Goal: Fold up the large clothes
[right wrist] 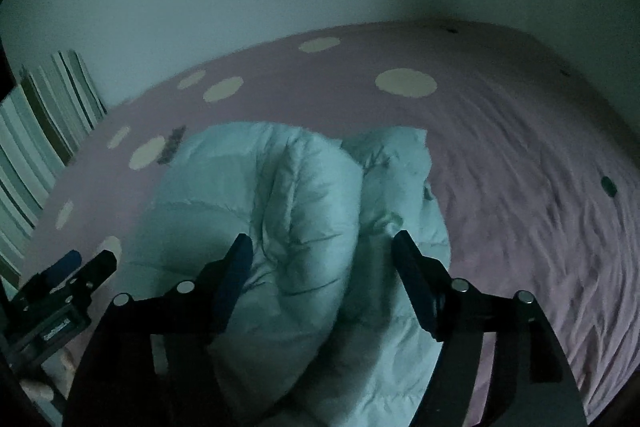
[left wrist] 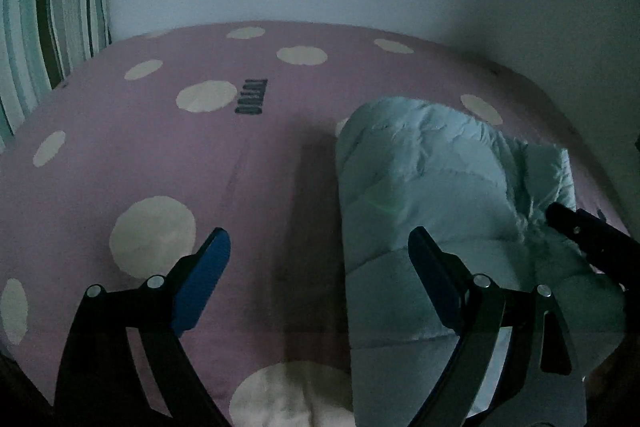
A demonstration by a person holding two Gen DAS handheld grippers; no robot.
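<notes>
Both tongs stand wide open and grip nothing, the left gripper (left wrist: 320,251) over the dotted pink bedsheet (left wrist: 120,163) just beside the pale blue puffer jacket (right wrist: 288,187), the right gripper (right wrist: 322,253) straddling its bunched, seemingly folded bulk in dim light.

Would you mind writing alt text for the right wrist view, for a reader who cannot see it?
A puffy pale-blue jacket, bunched into thick folds, lies on a pink bedsheet with cream dots, with the open right gripper just above it. The left gripper shows at the lower left, and a striped pillow leans at the left edge.
</notes>
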